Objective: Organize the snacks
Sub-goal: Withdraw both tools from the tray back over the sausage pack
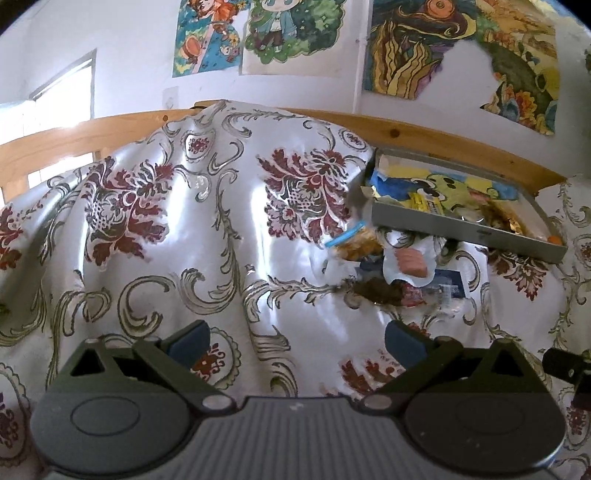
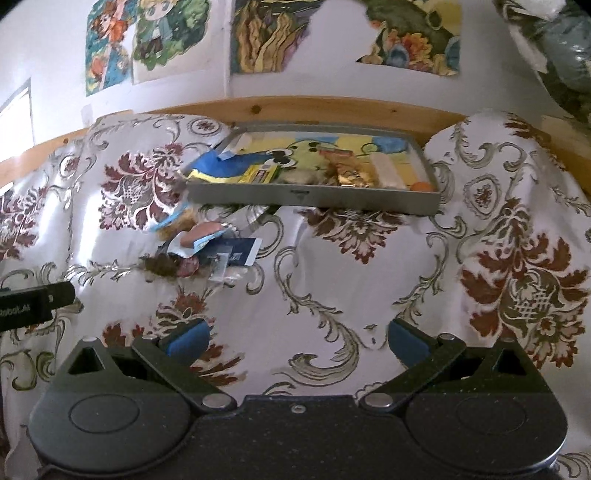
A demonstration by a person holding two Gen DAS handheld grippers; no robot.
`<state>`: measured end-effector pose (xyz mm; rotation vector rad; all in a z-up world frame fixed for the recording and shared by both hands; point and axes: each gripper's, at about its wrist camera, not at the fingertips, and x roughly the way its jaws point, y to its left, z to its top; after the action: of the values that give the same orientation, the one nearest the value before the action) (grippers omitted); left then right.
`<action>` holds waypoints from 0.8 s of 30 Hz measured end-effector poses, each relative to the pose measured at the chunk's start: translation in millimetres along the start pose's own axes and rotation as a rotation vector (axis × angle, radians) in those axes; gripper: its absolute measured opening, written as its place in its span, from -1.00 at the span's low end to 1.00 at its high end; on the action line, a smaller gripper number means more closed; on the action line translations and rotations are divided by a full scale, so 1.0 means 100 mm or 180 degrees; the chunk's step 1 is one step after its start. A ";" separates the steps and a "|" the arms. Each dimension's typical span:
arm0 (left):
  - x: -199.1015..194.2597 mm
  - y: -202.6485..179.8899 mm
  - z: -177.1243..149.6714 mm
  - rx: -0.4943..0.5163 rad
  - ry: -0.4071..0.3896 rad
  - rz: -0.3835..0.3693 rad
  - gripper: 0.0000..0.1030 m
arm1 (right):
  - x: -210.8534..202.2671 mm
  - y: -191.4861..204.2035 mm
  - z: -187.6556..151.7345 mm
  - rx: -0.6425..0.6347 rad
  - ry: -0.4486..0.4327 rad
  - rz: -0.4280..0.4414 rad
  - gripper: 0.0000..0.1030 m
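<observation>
- Left tool (image 1: 297,341): jaws spread wide, nothing between the blue pads (image 1: 190,341); it hangs over the floral cloth (image 1: 177,221).
- Right tool (image 2: 297,339): jaws likewise wide apart and empty, over the same cloth.
- Surface: a shiny white cloth with dark red flowers and grey scrolls, draped in folds; what lies beneath it cannot be told. A wooden rail (image 2: 295,107) runs along its far edge.
- Grey tray (image 2: 314,195): sits at the far side of the cloth, just in front of the rail. It holds several snacks: a blue and yellow packet (image 2: 225,168) at its left end, a gold wrapper (image 2: 349,175) towards the right, a small orange item (image 2: 421,187) in the right corner.
- Loose snacks (image 2: 207,247): a small heap on the cloth outside the tray, just before its left front corner, including a pink piece in a clear wrapper (image 2: 201,234) and a dark blue packet (image 2: 240,251).
- Wall behind: colourful drawings (image 1: 295,33) pinned up.
</observation>
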<state>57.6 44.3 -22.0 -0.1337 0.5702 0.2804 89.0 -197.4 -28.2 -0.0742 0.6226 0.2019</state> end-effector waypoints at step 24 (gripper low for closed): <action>0.28 -0.09 0.33 -0.0049 0.0019 0.0072 0.99 | 0.14 0.16 0.37 -0.0380 -0.0346 0.0325 0.99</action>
<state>99.9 48.4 -9.9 -0.1432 0.5758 0.3065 118.2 -174.8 -7.0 -0.1460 0.5060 0.3397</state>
